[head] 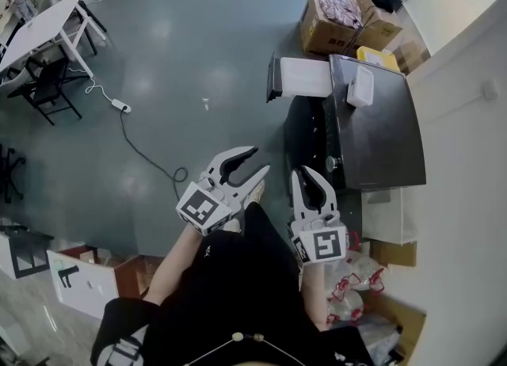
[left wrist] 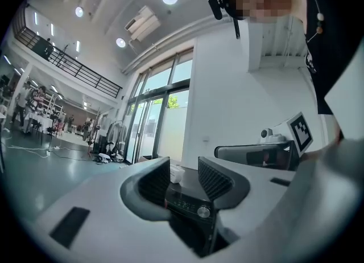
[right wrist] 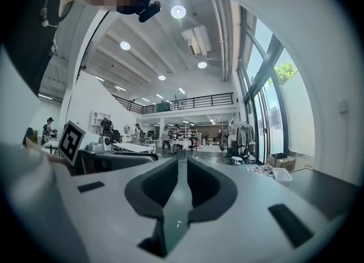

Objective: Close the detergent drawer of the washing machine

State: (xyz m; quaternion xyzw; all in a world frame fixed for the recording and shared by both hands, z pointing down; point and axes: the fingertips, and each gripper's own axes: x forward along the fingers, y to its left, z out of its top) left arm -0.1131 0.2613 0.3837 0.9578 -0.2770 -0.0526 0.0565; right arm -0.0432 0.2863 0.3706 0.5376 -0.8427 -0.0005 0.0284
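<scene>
Obs: detergent drawer [head: 305, 76] sticks out of washing machine [head: 376, 131], ahead of both, untouched. L hand-held gripper [head: 260, 160] wide open, empty. R hand-held gripper [head: 303, 174] jaws slightly apart, empty, near machine front.

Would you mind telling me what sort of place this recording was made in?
Most likely a big open lab or workshop hall, not a home: a railed mezzanine under a high ceiling, a white work table, and the washing machine standing beside cardboard boxes.
</scene>
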